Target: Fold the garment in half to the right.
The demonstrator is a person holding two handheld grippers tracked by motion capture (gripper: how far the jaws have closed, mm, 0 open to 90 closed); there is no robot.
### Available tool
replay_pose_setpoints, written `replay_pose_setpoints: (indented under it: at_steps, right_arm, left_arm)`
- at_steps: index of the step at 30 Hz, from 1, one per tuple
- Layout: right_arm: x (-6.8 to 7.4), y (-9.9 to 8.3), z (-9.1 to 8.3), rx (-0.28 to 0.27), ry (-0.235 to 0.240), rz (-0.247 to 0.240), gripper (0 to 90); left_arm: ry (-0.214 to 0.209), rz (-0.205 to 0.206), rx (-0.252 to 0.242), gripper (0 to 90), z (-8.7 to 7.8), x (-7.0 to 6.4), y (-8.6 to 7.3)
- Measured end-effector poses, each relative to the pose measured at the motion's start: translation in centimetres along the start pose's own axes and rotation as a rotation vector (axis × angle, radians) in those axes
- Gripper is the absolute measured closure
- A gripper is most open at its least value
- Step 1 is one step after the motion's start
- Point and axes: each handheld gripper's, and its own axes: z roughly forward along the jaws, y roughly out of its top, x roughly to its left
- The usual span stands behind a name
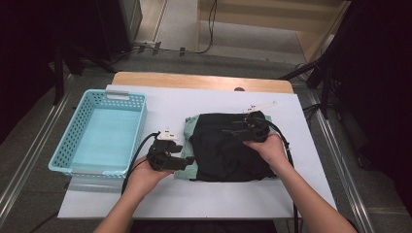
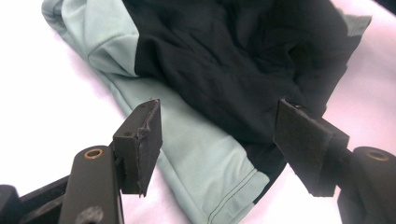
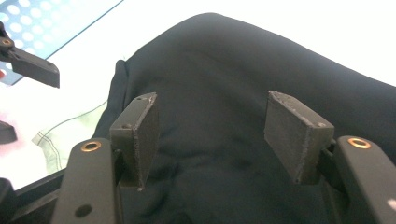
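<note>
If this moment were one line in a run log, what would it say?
left tool: open, at garment's mint-green edge | right tool: open, over black cloth | basket: left of garment, holding no clothing

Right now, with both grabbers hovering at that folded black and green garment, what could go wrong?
The left gripper is open at the garment's mint edge; it might pinch just one layer, so the fold could fall open when lifted. The right gripper is open over smooth black cloth, where its jaws may slip without catching anything. The basket sits off to the left, so a loose bundle might droop or catch its rim.
</note>
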Motion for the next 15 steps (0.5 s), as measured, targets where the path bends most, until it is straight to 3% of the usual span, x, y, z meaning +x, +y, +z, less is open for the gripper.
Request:
replay_pose_setpoints:
  at_steps: [15]
  right_arm:
    - [0.9,0.1,0.6,0.007,0.011,-0.015,34.3]
  left_arm:
    - [0.015,0.020,0.058,33.7,0.5,-0.2,-1.8]
